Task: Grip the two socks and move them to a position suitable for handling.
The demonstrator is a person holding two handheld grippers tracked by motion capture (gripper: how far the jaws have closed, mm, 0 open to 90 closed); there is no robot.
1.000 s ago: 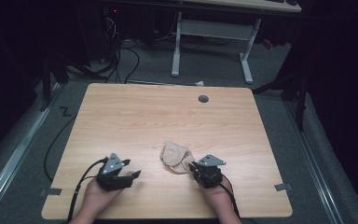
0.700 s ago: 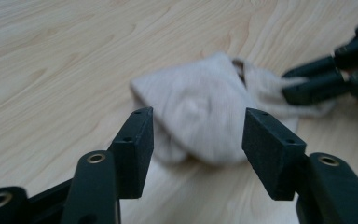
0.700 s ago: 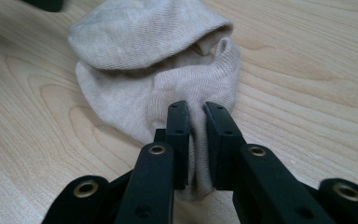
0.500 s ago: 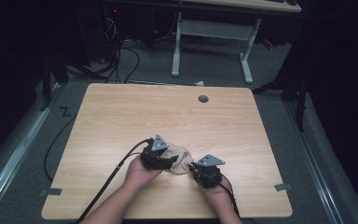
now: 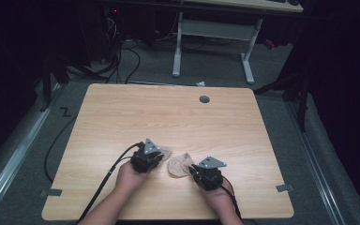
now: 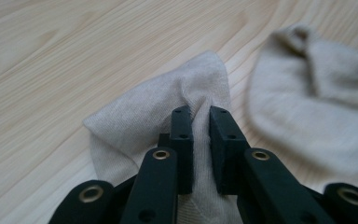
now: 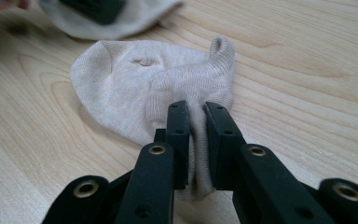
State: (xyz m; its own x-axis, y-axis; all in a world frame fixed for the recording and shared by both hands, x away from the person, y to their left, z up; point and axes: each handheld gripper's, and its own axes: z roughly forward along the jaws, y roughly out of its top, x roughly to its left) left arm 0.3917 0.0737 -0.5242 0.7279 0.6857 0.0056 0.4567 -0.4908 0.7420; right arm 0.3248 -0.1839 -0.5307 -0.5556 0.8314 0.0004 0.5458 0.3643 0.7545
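High view, table: a light wooden table [image 5: 168, 117] with a round grey cable port [image 5: 204, 99] near its far edge; no writing or brand mark can be read on it.
High view, left gripper: the left gripper [image 5: 155, 157] is held in the person's left hand [image 5: 130, 175] near the front edge, its tip on a beige sock [image 5: 164, 152].
High view, right gripper: the right gripper [image 5: 192, 169] is held in the right hand [image 5: 215, 194], its tip at a second beige sock [image 5: 180, 165]; the two socks lie just beside each other.
Left gripper view, claw: the jaws are closed to a narrow gap with a fold of the first sock [image 6: 154, 116] pinched between them; the other sock [image 6: 307, 107] lies blurred to the right on the wood.
Right gripper view, claw: the jaws are closed narrowly on a ribbed fold of the second sock [image 7: 135, 88], which rests crumpled on the table; the first sock [image 7: 98, 23] lies beyond, at the top edge.
Legible text: none on grippers or socks.
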